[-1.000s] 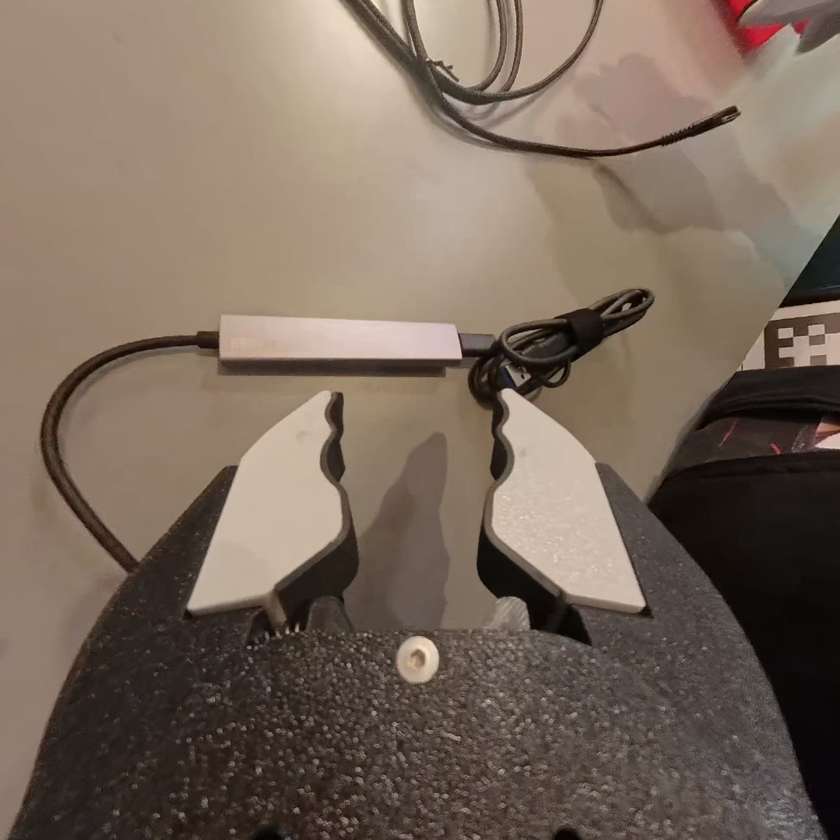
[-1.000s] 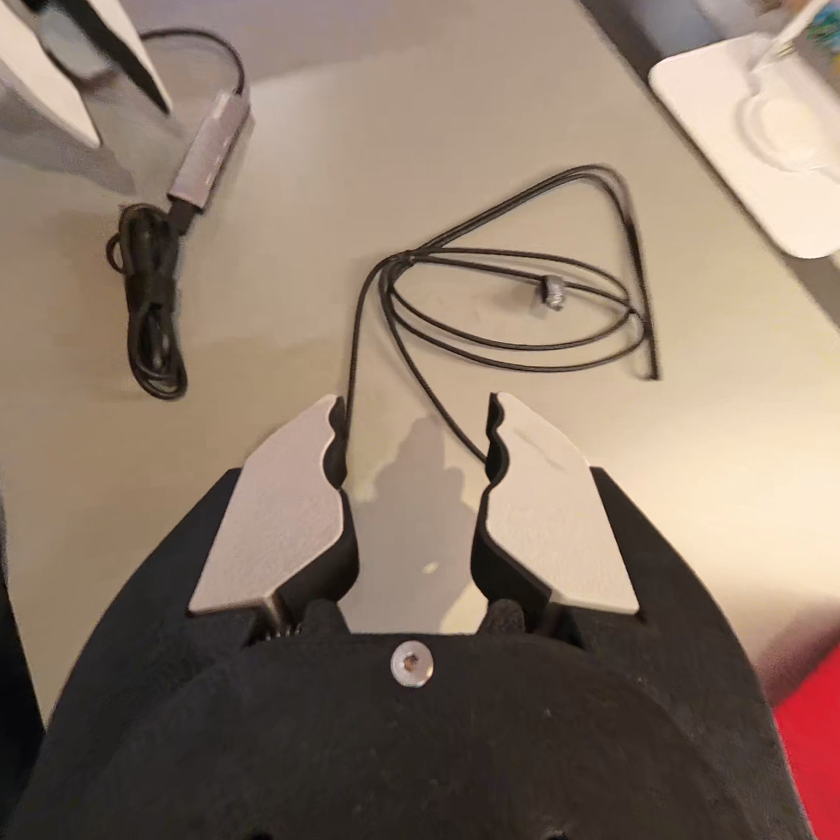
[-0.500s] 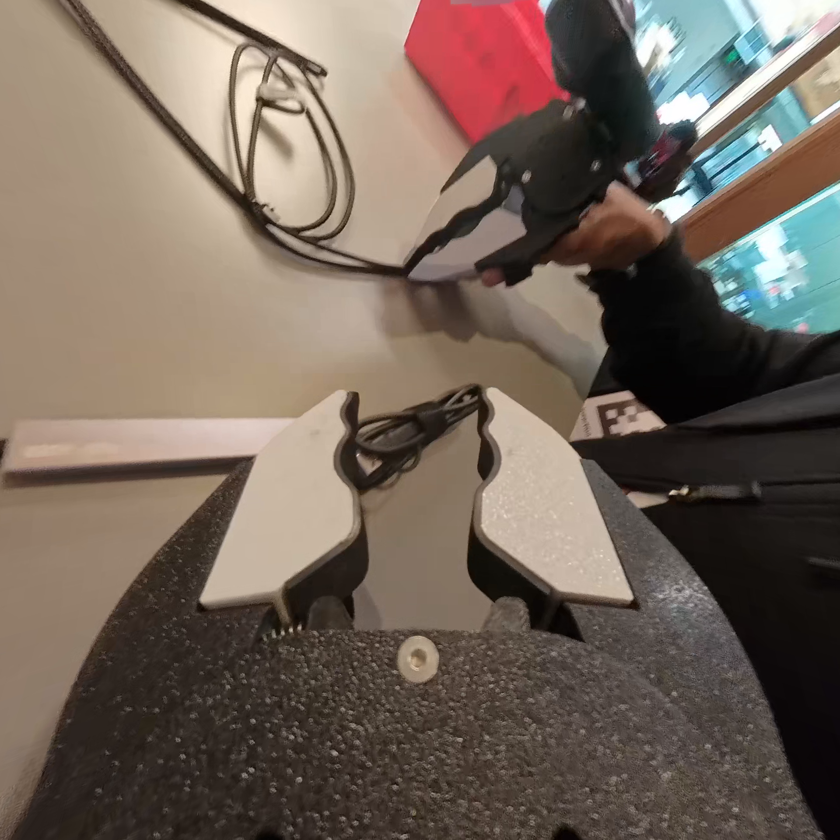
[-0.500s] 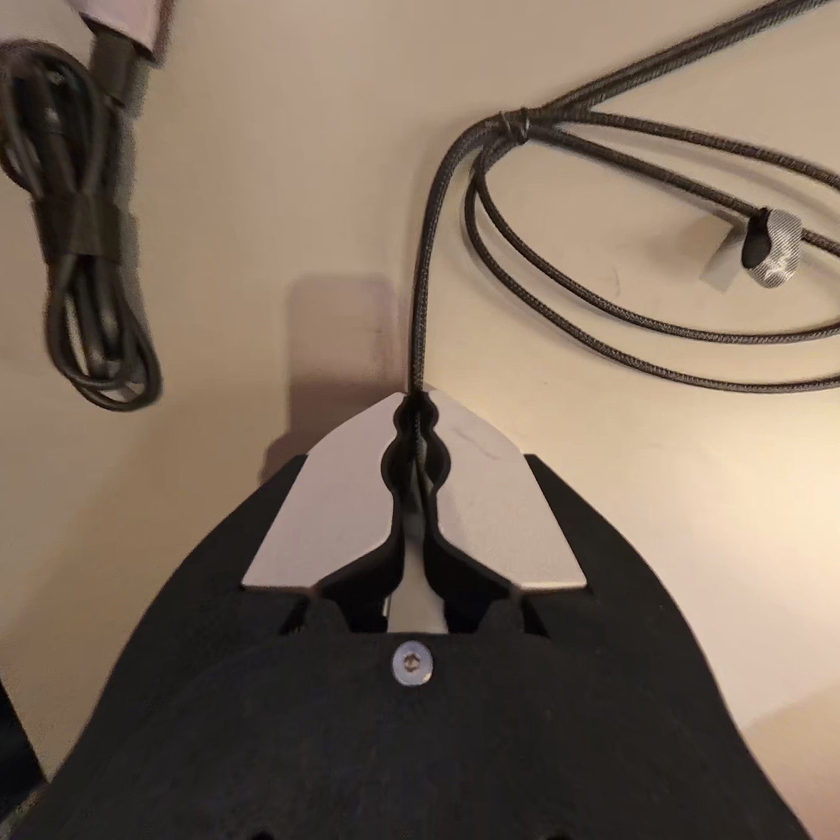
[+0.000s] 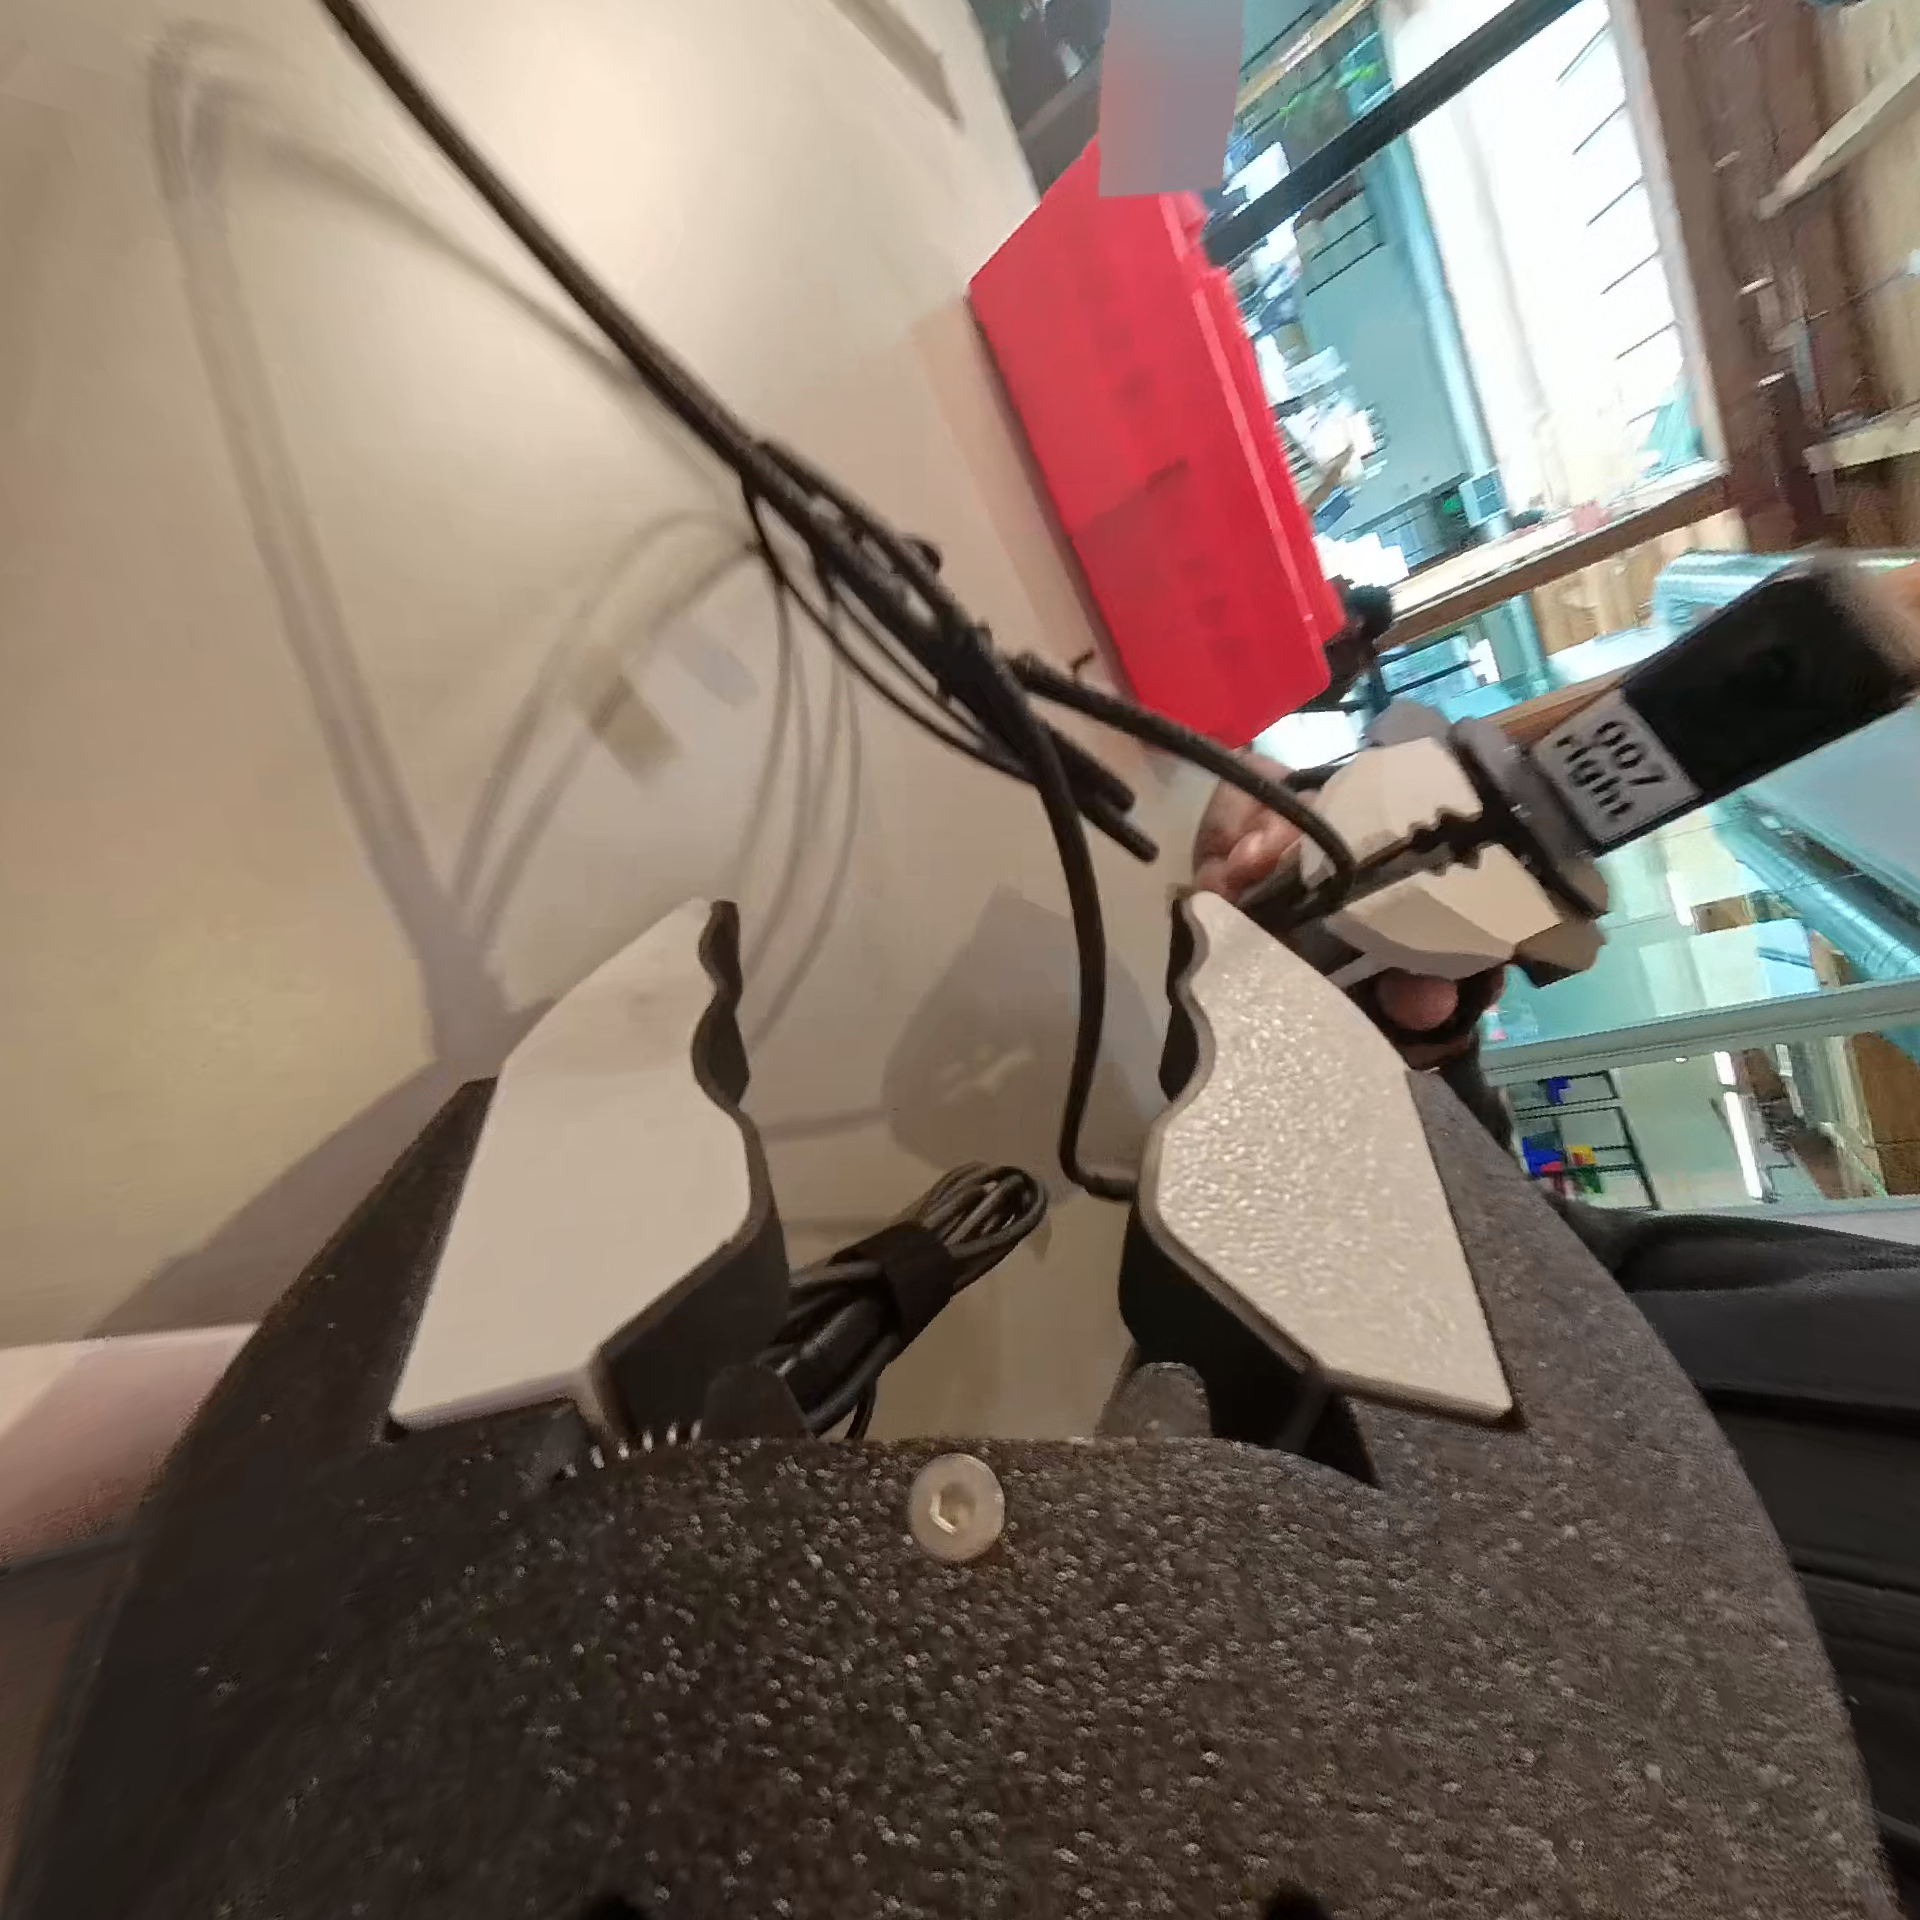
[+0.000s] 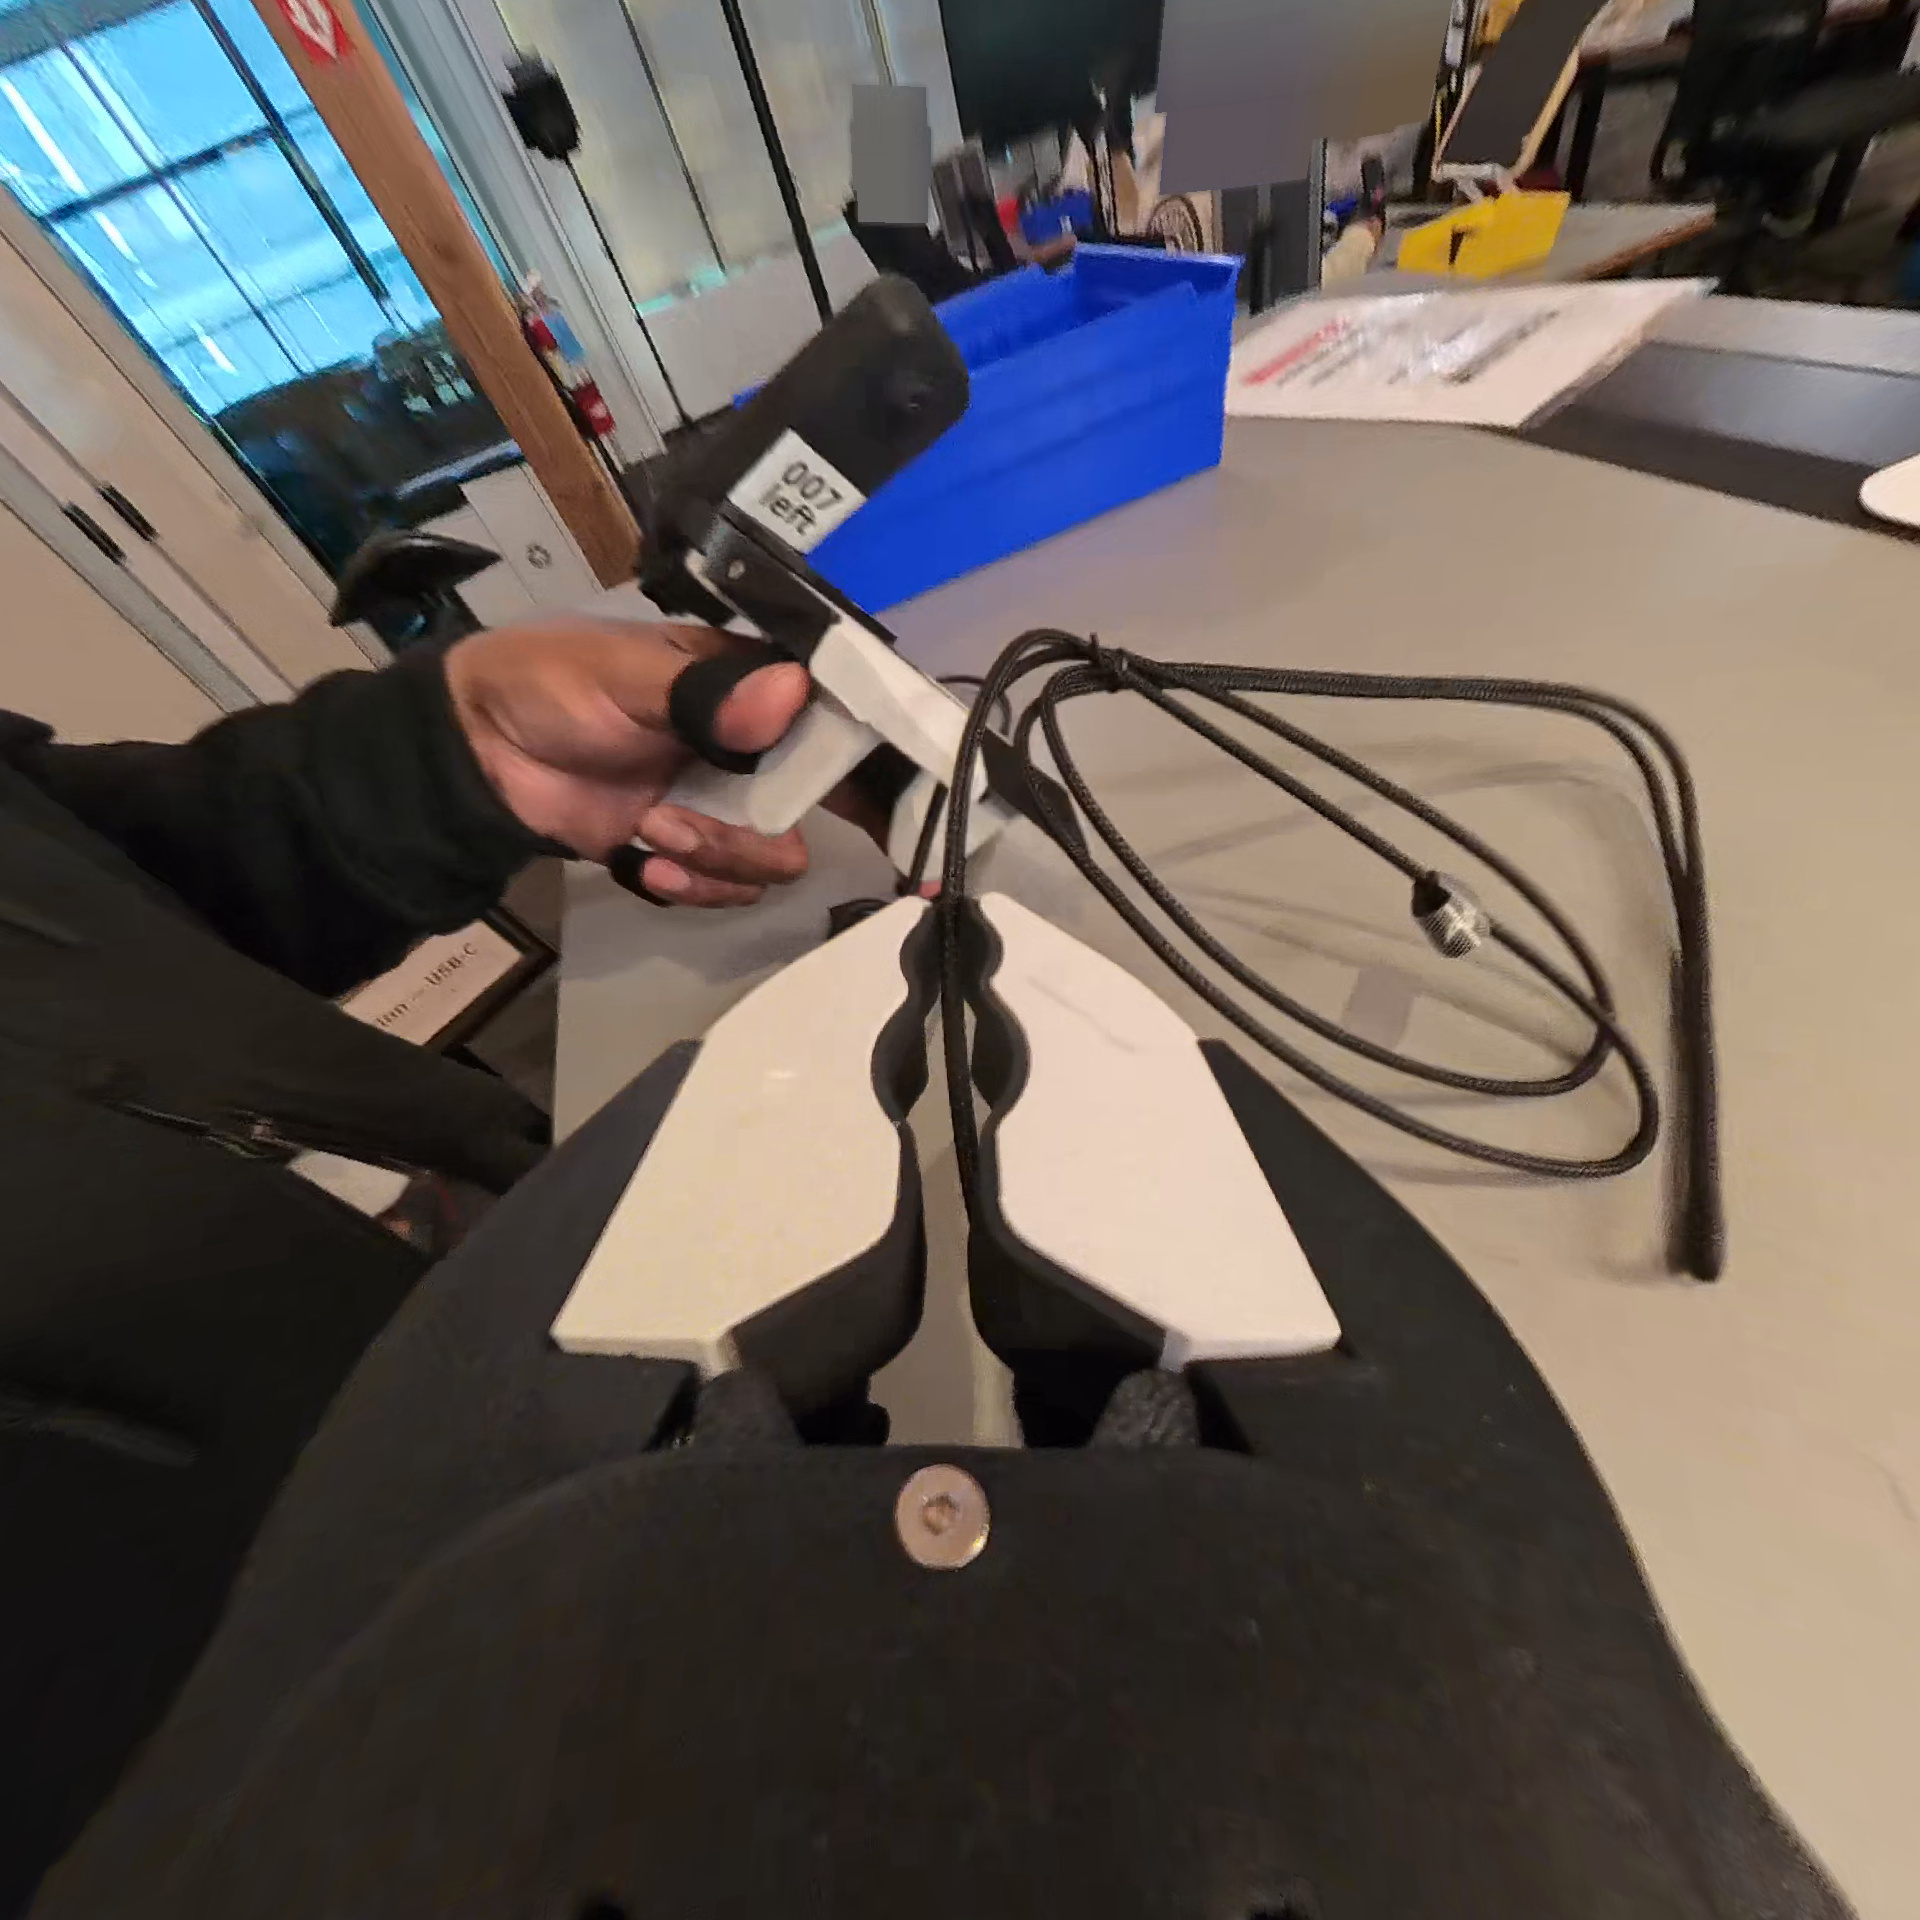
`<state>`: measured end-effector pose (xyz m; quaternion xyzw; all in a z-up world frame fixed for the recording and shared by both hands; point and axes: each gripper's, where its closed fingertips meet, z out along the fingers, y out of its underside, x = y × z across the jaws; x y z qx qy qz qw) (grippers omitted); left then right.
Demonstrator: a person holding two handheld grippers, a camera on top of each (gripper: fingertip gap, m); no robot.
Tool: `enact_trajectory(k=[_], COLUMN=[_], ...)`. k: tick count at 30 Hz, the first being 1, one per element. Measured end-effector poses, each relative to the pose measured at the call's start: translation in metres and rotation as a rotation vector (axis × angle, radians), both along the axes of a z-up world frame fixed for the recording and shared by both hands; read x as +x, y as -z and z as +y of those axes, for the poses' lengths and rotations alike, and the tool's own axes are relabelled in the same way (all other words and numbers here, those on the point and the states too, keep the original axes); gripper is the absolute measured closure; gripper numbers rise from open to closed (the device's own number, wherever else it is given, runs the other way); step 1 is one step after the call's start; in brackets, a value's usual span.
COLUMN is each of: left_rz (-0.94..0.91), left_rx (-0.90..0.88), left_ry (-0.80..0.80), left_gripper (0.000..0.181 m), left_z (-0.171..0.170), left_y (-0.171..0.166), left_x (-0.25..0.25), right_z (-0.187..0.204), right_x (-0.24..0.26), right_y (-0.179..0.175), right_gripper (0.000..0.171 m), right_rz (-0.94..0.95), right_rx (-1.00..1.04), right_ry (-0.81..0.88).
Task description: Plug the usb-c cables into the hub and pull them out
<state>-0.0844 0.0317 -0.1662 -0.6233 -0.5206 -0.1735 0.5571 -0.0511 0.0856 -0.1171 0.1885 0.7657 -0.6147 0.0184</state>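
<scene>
While clamped, cable (image 6: 951, 997) inside hand-held gripper (image 6: 953, 914)

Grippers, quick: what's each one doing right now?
Left gripper: open, holding nothing.
Right gripper: fingers closed on the black braided cable.

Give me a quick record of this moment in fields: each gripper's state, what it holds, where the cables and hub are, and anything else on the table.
right gripper: shut on the braided black cable, lifted above the table
left gripper: open, empty
braided black cable: pinched near one end, rest in loose loops on the table
bundled cable: strapped coil on the table, between the left fingers in the left wrist view
hub: only a pale blurred edge shows, lower left of the left wrist view
plugged in: cannot tell
other: red box, blue bin
</scene>
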Motion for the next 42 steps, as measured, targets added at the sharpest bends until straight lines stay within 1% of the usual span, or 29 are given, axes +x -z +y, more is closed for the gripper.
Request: enact_trajectory(k=[3,5,6,8,11,12,13,16,18,21,25,27,31,33,36,37,38,39,40,41,42], left_rz=[0.057,0.063,0.070,0.087,0.157,0.193,0.234,0.377,0.465,0.542,0.611,0.632,0.627,0.631,0.637,0.638,0.638,0.639,0.638,0.637,0.633], left_rx=[0.198,0.270,0.278,0.250,0.223,0.218,0.188,0.032,-0.035,-0.059,-0.079,-0.103,-0.102,-0.082,-0.024,-0.003,0.016,0.035,0.049,0.053,0.052], left_ry=[0.028,0.045,0.042,0.022,-0.039,-0.022,-0.001,0.049,0.105,0.190,0.342,0.399,0.447,0.471,0.510,0.527,0.543,0.558,0.568,0.565,0.541], left_gripper=[0.102,0.103,0.106,0.122,0.158,0.170,0.176,0.178,0.177,0.177,0.177,0.177,0.178,0.178,0.177,0.178,0.178,0.178,0.178,0.178,0.177], left_z=[0.011,0.017,0.020,0.023,0.017,0.016,0.016,0.010,0.007,0.004,0.005,0.006,0.008,0.010,0.014,0.015,0.015,0.016,0.016,0.015,0.014], left_y=[-0.029,-0.040,-0.043,-0.042,-0.044,-0.048,-0.051,-0.056,-0.065,-0.080,-0.095,-0.099,-0.107,-0.110,-0.117,-0.120,-0.121,-0.123,-0.124,-0.124,-0.124], left_x=[0.002,0.003,0.003,0.001,-0.004,-0.001,0.002,0.008,0.015,0.027,0.050,0.059,0.069,0.075,0.086,0.090,0.094,0.097,0.100,0.100,0.097], right_z=[0.001,-0.002,-0.006,-0.016,-0.031,-0.034,-0.035,-0.026,-0.012,0.014,0.033,0.032,0.018,0.007,-0.012,-0.019,-0.026,-0.032,-0.037,-0.038,-0.039], right_x=[0.005,0.009,0.012,0.019,0.031,0.031,0.032,0.031,0.017,-0.017,-0.058,-0.072,-0.088,-0.091,-0.092,-0.093,-0.092,-0.093,-0.095,-0.100,-0.105], right_y=[0.000,0.002,0.004,0.013,0.030,0.035,0.038,0.029,0.019,0.010,0.006,0.007,0.017,0.026,0.039,0.039,0.038,0.037,0.033,0.029,0.027], right_gripper=[0.168,0.168,0.168,0.168,0.167,0.167,0.167,0.153,0.147,0.142,0.134,0.125,0.111,0.108,0.105,0.104,0.105,0.109,0.123,0.144,0.160], right_rz=[0.016,0.023,0.031,0.067,0.139,0.171,0.207,0.308,0.362,0.493,0.771,0.972,1.403,1.519,1.597,1.628,1.655,1.666,1.674,1.670,1.634], right_rx=[-0.042,-0.067,-0.068,-0.025,0.081,0.125,0.164,0.201,0.211,0.284,0.426,0.538,0.767,0.803,0.794,0.778,0.762,0.749,0.735,0.730,0.734], right_ry=[0.018,0.029,0.032,0.020,-0.029,-0.034,-0.047,-0.095,-0.072,0.016,0.099,0.103,0.061,0.021,-0.025,-0.015,-0.004,0.004,0.042,0.089,0.124])
